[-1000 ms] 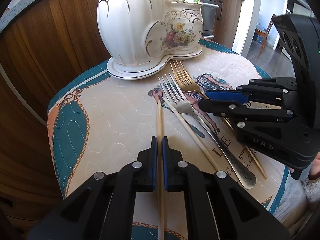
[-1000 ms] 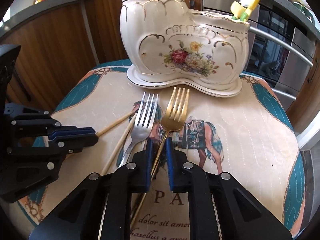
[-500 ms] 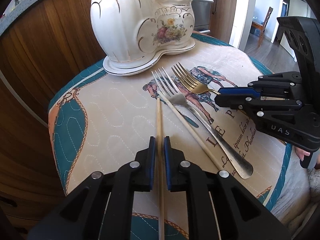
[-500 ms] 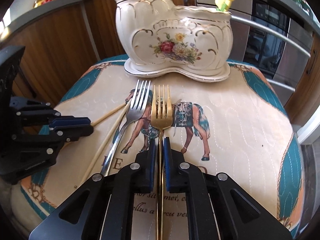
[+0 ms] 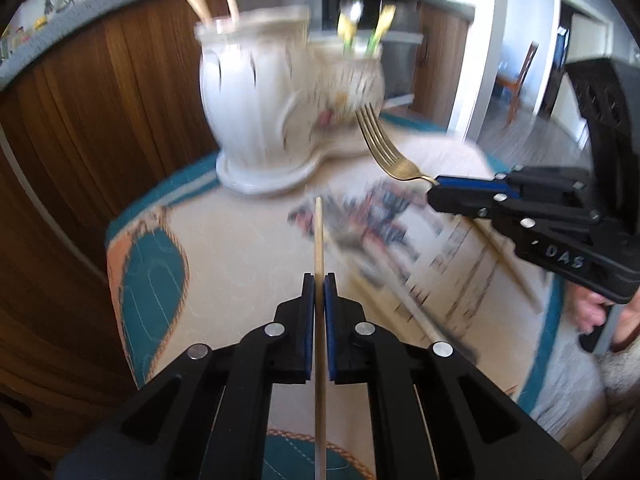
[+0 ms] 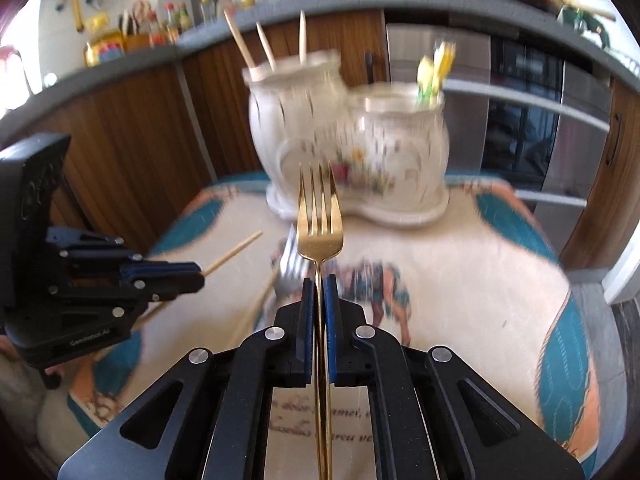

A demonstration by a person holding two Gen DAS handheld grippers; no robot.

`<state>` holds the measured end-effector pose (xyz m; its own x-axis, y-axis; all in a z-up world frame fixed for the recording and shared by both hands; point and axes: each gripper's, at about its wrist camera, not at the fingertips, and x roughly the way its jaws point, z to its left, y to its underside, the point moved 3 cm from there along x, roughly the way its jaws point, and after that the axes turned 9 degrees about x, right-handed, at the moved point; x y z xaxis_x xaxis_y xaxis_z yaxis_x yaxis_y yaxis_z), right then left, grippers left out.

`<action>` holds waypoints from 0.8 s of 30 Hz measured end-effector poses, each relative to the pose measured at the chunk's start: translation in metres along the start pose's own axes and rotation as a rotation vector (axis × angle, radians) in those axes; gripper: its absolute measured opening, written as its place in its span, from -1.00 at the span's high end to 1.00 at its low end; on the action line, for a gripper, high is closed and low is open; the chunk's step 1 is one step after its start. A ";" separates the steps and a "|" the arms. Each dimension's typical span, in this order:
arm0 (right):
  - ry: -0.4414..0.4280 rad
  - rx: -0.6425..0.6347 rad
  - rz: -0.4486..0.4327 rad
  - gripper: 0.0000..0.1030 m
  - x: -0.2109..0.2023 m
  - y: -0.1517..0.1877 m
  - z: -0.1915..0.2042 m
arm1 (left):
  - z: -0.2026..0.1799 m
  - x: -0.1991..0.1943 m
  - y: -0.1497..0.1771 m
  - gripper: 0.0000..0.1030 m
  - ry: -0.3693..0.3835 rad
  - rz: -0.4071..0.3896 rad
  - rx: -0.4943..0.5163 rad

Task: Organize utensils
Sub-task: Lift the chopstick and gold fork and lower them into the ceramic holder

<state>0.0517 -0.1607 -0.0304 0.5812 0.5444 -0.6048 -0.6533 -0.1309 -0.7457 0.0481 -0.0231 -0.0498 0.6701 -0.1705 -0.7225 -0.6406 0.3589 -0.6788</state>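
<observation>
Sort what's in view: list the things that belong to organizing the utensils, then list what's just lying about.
Part of the job:
- gold fork, clamped in the right gripper
- wooden chopstick, clamped in the left gripper
- ceramic holder
- silver fork and second chopstick on the mat

Just lying about:
- bottles on the counter
- wooden chair

Gripping a gold fork in the right gripper, tines pointing toward a blurred white holder; pinching a chopstick in the left gripper.

A quilted cloth-covered table carries a white ceramic holder, a silver fork and seemingly one chopstick.
</observation>
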 end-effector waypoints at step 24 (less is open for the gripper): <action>-0.021 0.027 -0.554 0.87 -0.074 -0.118 0.014 | 0.046 -0.103 -0.098 0.91 0.002 -0.608 -0.143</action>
<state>0.0790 -0.1741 0.1063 0.8321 0.5418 -0.1184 -0.2650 0.2010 -0.9430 0.0592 0.0014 0.0975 0.9301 -0.3074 -0.2013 -0.1886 0.0705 -0.9795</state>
